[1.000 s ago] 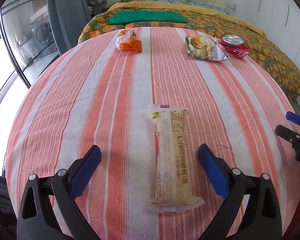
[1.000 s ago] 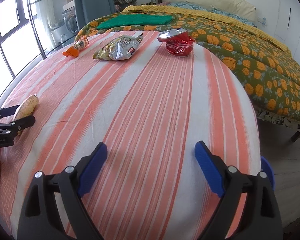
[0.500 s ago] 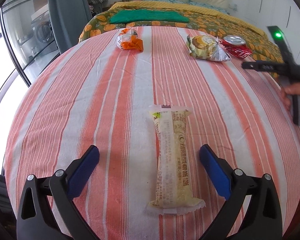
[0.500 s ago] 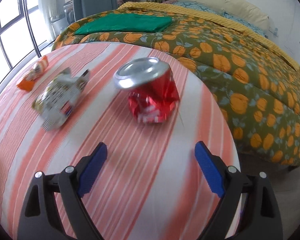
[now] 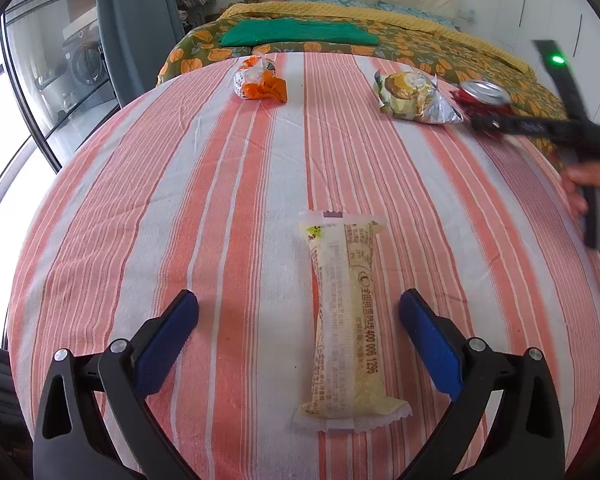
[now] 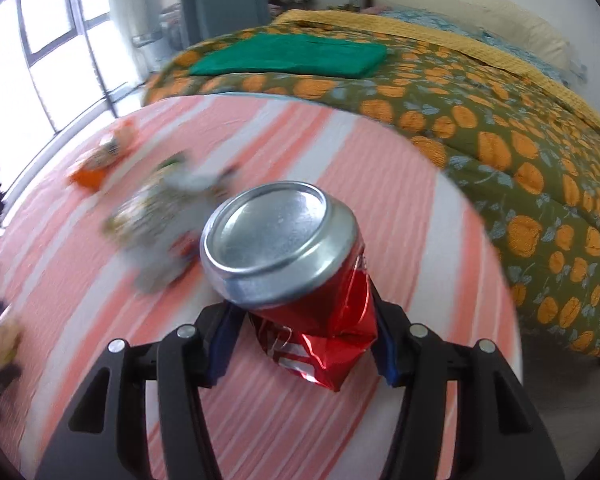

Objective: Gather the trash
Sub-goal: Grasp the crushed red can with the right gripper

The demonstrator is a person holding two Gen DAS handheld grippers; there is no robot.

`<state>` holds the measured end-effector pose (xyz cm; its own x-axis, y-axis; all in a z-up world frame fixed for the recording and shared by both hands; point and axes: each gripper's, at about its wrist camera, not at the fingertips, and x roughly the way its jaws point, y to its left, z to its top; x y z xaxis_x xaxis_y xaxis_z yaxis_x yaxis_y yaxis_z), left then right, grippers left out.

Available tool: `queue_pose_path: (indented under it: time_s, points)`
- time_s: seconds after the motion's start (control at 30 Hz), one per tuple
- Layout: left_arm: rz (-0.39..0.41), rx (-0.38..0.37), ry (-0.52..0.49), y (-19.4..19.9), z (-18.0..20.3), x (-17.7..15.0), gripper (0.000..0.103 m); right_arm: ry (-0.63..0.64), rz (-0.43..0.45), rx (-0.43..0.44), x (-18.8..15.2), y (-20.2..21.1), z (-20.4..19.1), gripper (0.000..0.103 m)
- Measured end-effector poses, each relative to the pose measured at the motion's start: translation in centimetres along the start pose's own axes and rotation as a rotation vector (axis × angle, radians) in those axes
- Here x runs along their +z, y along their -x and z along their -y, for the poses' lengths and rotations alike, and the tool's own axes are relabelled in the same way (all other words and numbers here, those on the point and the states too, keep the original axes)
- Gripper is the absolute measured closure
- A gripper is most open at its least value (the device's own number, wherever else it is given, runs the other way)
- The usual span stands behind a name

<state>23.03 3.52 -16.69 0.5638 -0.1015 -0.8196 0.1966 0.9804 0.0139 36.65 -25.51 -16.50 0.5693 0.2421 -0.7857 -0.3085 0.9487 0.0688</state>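
Right gripper (image 6: 304,336) now around can (image 6: 300,264)

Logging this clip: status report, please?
Right gripper closing on crushed red aluminium can. Left gripper open over long yellow snack packet. Nothing in the way.

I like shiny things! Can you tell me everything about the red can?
The red can is a crushed metal drink can: its red sides are dented and crumpled, while its round silver end, facing up and tilted toward the camera, looks smooth. It sits near the far edge of the striped tablecloth, beside a crinkly silver wrapper. The right claw is closing around its crumpled lower part, blue pads against both sides.
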Motion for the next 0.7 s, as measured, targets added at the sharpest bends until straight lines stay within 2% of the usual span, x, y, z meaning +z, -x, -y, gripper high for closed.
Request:
queue_pose_path:
  time_s: [0.13,0.23,0.37,0.4,0.43,0.53,0.57,0.7]
  points:
    - [0.000,0.001,0.000,0.0,0.0,0.0,0.005,0.095,-0.023,0.104,-5.2,4.6,-4.2,0.048]
    - [0.000,0.001,0.000,0.0,0.0,0.0,0.005,0.127,-0.048,0.094,-9.6,7.7,-6.8,0.048]
    - [0.000,0.002,-0.001,0.0,0.0,0.0,0.005,0.015,-0.096,0.055,-13.7,9.8,-8.6,0.046]
    - [0.000,0.002,0.000,0.0,0.0,0.0,0.005,-0.015,-0.099,0.061,-14.4,10.2,-9.0,0.037]
    - [0.000,0.002,-0.001,0.0,0.0,0.0,0.005,-0.029,-0.095,0.075,-14.7,10.5,-9.3,0.033]
    - [0.000,0.002,0.000,0.0,0.0,0.0,0.005,-0.085,-0.094,0.185,-15.8,11.7,-10.4,0.033]
    - [0.000,0.002,-0.001,0.0,0.0,0.0,0.005,-0.087,-0.090,0.194,-15.9,12.2,-10.8,0.033]
    - [0.000,0.002,-0.001,-0.1,0.0,0.0,0.005,-0.023,-0.057,0.107,-16.2,14.0,-11.4,0.031]
